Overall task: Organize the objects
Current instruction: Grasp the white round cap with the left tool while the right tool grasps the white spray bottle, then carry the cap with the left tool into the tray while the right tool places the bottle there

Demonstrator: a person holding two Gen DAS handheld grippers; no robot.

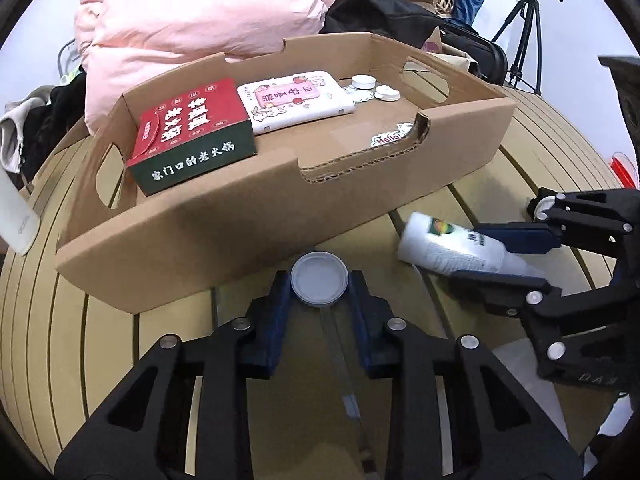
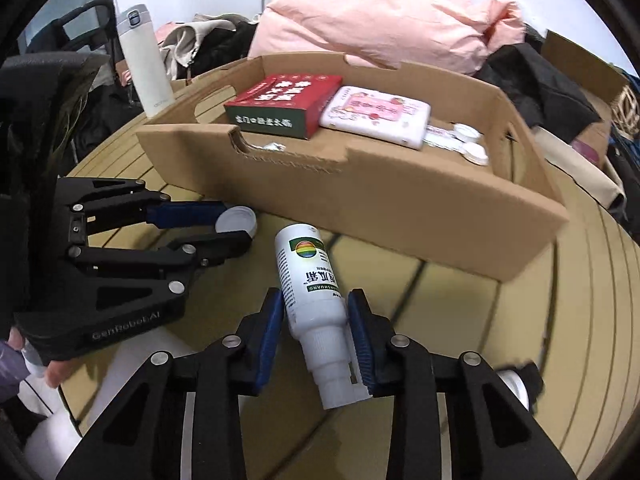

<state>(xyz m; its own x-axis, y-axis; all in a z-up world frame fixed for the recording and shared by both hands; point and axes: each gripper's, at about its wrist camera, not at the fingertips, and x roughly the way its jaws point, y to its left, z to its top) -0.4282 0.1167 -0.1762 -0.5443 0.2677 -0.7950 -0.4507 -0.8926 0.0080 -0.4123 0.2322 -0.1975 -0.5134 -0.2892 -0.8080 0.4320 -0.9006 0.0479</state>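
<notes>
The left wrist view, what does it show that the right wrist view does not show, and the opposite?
Only the left wrist view shows the black tripod and the Hello sticker in the cardboard tray.

Only the right wrist view shows the whole white thermos and the spray bottle's nozzle end.

Both show the red hotpot box, the pink wipes pack, the white lid between the left gripper pads, and the right gripper around the white spray bottle.

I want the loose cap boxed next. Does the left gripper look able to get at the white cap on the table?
Probably yes. The left gripper already has the white cap between its blue pads; nothing lies in between, though the cardboard tray's wall stands close behind it.
</notes>
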